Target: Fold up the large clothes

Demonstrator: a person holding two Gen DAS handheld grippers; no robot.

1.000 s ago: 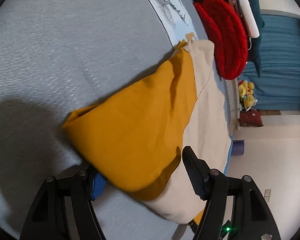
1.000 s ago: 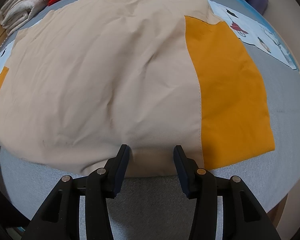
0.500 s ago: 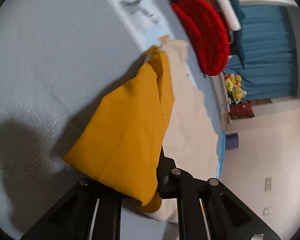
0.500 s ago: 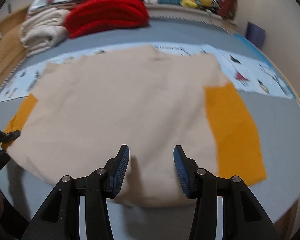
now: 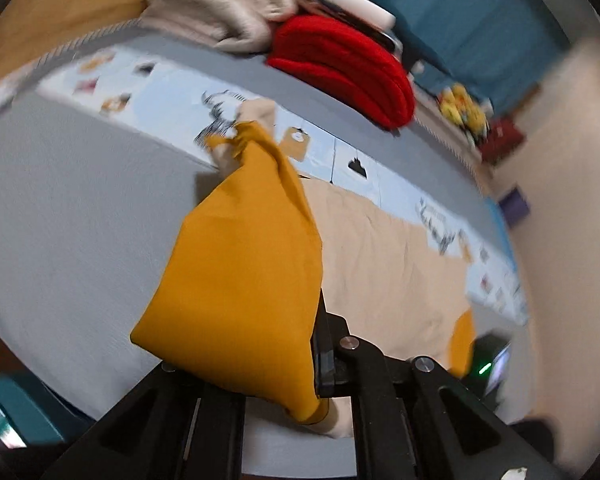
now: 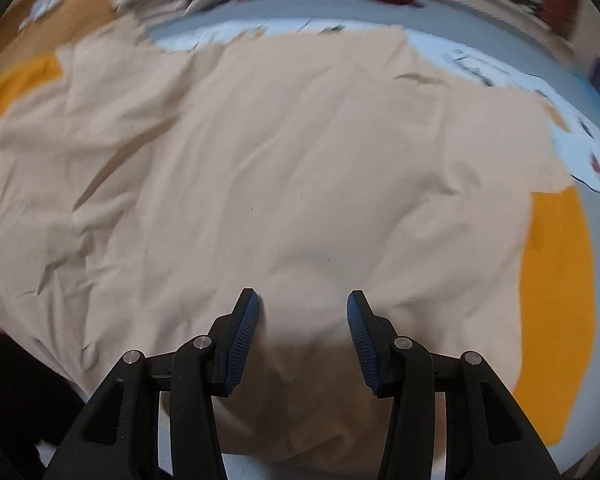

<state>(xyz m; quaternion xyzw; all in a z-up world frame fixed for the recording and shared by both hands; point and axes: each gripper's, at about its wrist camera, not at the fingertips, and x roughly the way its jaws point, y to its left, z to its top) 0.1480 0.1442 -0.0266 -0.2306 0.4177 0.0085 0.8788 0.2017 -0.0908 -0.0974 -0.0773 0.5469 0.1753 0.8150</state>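
A large beige shirt [image 6: 284, 168] with mustard-yellow sleeves lies spread on a grey bed. My left gripper [image 5: 296, 368] is shut on the left yellow sleeve [image 5: 240, 272] and holds it lifted off the bed, draped over the jaws; the beige body [image 5: 384, 264] lies beyond it. My right gripper [image 6: 302, 320] is open, its blue-padded fingers [image 6: 244, 328] low over the shirt's near hem, with beige cloth between them. The right yellow sleeve [image 6: 556, 300] lies flat at the right. The other sleeve shows at the far left of the right wrist view [image 6: 12, 84].
A red folded blanket [image 5: 348, 64] and beige folded towels [image 5: 220, 8] are stacked at the far side of the bed. A pale blue printed sheet [image 5: 172, 80] runs across the grey bed cover [image 5: 60, 220]. A wall [image 5: 572, 184] stands to the right.
My left gripper shut on the yellow sleeve and lifted it, swinging towards the shirt's body. My right gripper stayed open and moved forward over the hem.
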